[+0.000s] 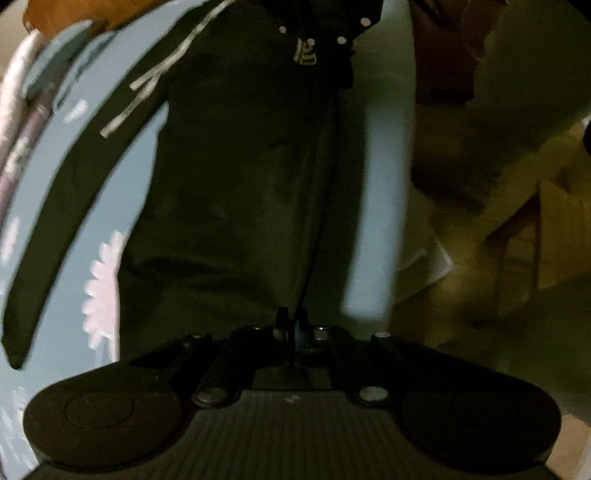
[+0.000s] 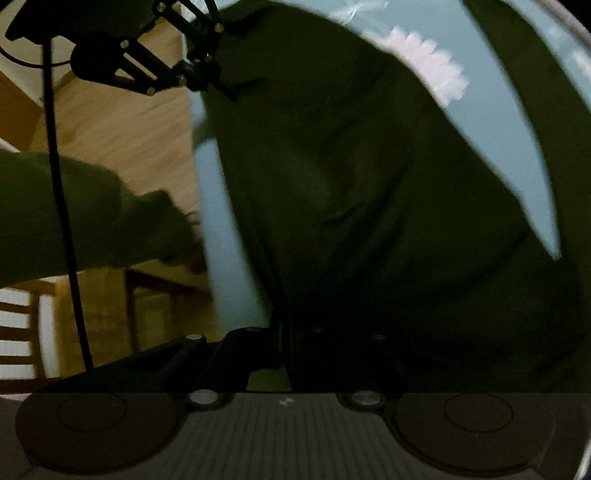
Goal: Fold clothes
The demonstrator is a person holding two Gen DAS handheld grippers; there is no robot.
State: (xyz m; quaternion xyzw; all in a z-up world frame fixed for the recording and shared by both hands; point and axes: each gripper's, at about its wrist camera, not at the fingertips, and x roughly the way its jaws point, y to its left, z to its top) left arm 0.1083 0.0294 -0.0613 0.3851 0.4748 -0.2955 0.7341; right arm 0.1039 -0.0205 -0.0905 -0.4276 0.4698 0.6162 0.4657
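A dark green garment (image 1: 240, 166) with white drawstrings (image 1: 147, 85) and a small pale logo (image 1: 304, 51) lies stretched over a light blue flowered bedsheet (image 1: 140, 173). My left gripper (image 1: 291, 325) is shut, pinching the garment's near edge at a seam. In the right wrist view the same gripper (image 2: 207, 79) grips a far corner of the garment (image 2: 369, 184). My right gripper (image 2: 286, 332) is shut on the fabric, which drapes over and hides its fingertips. Its black linkage (image 1: 332, 26) shows at the top of the left wrist view, at the garment's far end.
The bedsheet (image 2: 498, 110) ends at the bed's edge, with a wooden floor (image 2: 122, 122) beyond. A wooden chair (image 2: 22, 332) and a dark-framed piece of furniture (image 1: 517, 251) stand there. A person's green sleeve (image 2: 74, 214) and a black cable (image 2: 55, 147) cross the left side.
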